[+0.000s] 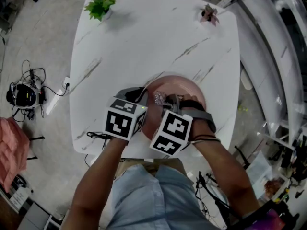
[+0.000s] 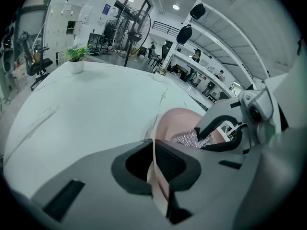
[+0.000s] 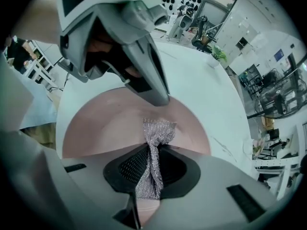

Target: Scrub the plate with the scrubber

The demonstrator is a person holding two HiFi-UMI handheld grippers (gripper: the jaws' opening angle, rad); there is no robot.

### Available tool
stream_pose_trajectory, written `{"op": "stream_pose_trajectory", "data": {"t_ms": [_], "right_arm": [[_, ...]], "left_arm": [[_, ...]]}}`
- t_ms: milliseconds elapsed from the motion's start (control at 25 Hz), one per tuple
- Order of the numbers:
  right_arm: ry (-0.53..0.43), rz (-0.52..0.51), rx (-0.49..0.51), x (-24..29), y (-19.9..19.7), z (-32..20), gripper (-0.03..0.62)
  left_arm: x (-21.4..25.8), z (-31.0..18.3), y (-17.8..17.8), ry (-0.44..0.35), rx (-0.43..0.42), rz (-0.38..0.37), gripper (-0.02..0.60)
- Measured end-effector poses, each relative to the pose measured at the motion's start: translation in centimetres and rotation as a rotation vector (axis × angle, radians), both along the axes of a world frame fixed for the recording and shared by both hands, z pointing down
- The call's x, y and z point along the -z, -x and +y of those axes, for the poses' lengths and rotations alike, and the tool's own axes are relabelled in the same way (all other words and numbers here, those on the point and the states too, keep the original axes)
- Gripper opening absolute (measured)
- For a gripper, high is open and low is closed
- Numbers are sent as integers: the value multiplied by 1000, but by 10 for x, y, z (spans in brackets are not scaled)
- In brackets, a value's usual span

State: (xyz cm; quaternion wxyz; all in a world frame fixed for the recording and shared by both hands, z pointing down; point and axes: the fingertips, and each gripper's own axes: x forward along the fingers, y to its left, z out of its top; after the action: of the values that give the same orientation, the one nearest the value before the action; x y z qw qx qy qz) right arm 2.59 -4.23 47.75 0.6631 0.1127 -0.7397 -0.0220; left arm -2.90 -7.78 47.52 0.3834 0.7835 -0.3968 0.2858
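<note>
A pink plate lies on the white marble table near its front edge. My left gripper is shut on the plate's left rim; in the left gripper view the thin rim runs between the closed jaws. My right gripper is shut on a silvery mesh scrubber. In the right gripper view the scrubber sticks out of the jaws and its tip rests on the plate, just below the left gripper. The left gripper view also shows the scrubber on the plate.
A small green plant stands at the table's far left corner and a pinkish one at the far right. On the floor at the left lie cables and a helmet. Shelving runs along the right.
</note>
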Motion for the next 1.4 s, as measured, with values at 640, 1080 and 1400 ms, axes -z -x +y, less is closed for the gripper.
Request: {"op": "stream_pose_trajectory", "data": {"t_ms": [640,1080,1400], "right_arm": [[117,-26,82,0,-3,83,77],[150,17,-75,-1,-60,84,77],[98,51,-203,-1,-84,41,77]], "left_arm": [[-1,0,1,-13,-1,-4,17],[-1,0,1,-16,-11,-19,18],[0,1,-1,-15,-10,-14,18]]}}
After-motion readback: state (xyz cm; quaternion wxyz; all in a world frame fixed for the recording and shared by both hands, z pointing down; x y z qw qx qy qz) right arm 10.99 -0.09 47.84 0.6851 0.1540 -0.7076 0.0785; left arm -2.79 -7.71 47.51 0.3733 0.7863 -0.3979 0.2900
